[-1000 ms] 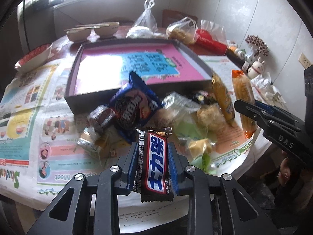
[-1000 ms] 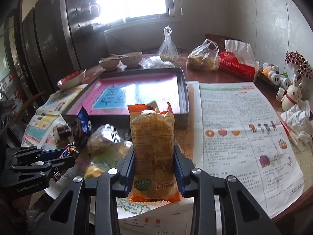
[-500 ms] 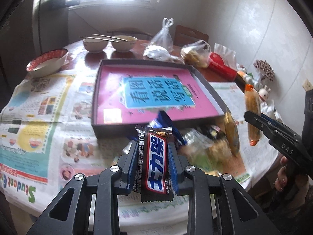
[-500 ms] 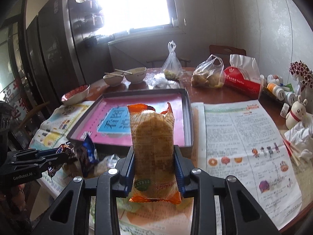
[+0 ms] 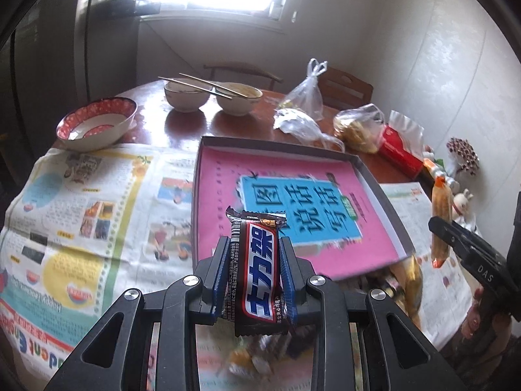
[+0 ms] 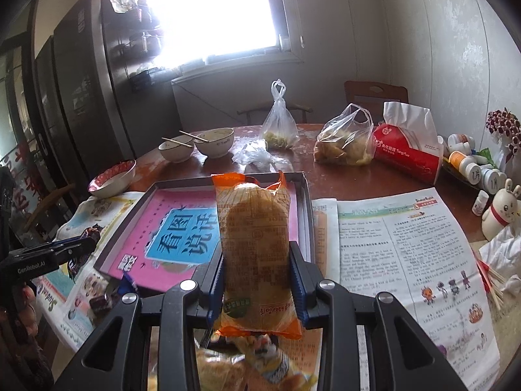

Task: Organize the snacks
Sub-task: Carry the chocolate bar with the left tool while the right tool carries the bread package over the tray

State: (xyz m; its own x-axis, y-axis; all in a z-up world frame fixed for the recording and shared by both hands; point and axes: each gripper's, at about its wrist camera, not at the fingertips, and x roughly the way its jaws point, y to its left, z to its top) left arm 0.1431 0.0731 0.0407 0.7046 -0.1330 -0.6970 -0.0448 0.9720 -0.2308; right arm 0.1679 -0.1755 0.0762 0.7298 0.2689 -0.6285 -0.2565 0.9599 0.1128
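Both grippers now higher, nearer tray (image 5: 384,192) than a second ago. Left gripper (image 5: 255,273) clamped on chocolate bar (image 5: 259,270); right gripper (image 6: 257,280) clamped on orange bread packet (image 6: 255,247). Step: carrying to tray. Next: lower inside, release. Remaining snack pile blurred below, probably several.

L gripper (image 5: 254,262) clamps choc bar (image 5: 257,267) (above tray (image 5: 384,195)).
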